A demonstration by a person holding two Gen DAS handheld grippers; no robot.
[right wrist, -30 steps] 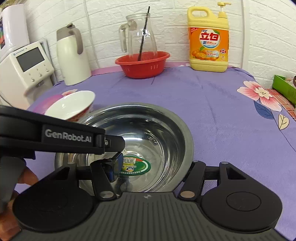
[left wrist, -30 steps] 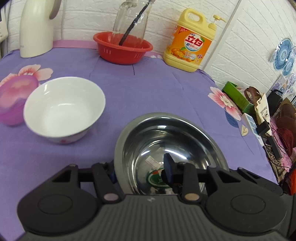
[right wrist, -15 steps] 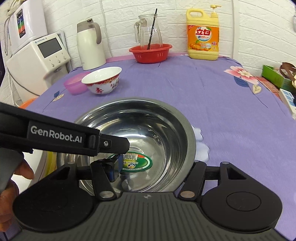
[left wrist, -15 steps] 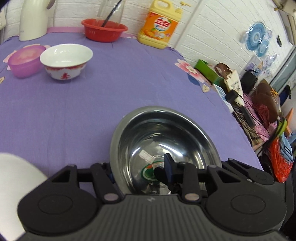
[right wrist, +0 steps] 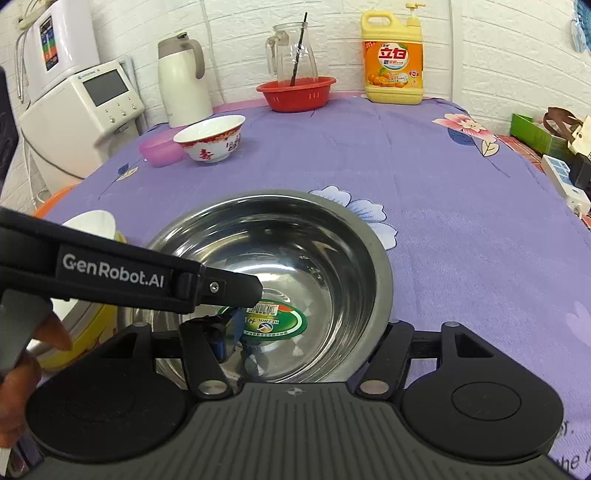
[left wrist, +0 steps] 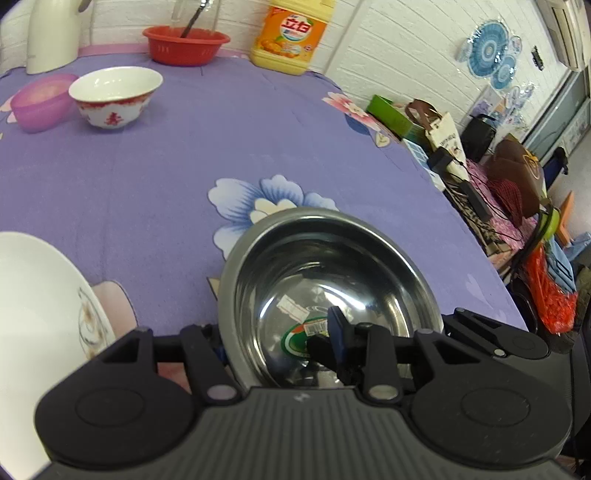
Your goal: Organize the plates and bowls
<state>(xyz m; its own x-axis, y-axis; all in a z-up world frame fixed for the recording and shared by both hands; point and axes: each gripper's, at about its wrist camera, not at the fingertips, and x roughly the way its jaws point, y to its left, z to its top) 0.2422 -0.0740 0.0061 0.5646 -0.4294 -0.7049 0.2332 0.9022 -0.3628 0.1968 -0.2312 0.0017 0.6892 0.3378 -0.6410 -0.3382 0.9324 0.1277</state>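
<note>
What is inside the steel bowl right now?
The steel bowl holds no food or dishes; a round green sticker with a barcode sits on its bottom. The left gripper hides part of the bottom.

We see steel bowl [left wrist: 328,291] on purple cloth [left wrist: 155,177], near rim clamped in our left gripper [left wrist: 277,343], one finger [left wrist: 340,332] inside. White plate [left wrist: 40,306] at left edge. Far back: red-trimmed bowl [left wrist: 115,96] just beside pink bowl [left wrist: 40,100], red basket [left wrist: 185,45], detergent jug [left wrist: 293,35].
</note>
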